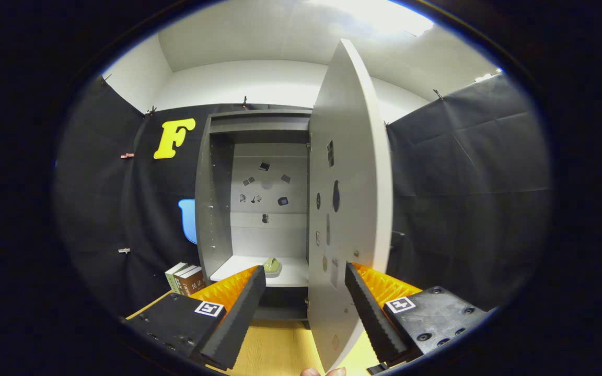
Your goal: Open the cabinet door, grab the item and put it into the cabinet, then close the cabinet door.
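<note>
A grey cabinet point(217, 198) stands ahead with its door point(350, 209) swung open toward me, hinged on the right. The door's free edge reaches down between my fingers, closer to the right one. A small green item point(271, 266) lies on the cabinet's white shelf point(290, 277), beyond my left finger. My gripper point(305, 279) is open, its fingers spread wide with no pad pressing on the door. Small dark stickers dot the cabinet's back panel and the door's inner face.
Three books point(185, 279) stand upright on the wooden table point(275, 350), left of the cabinet's base. Black cloth walls close in on both sides. A fingertip point(324, 372) of the person shows at the door's lower edge.
</note>
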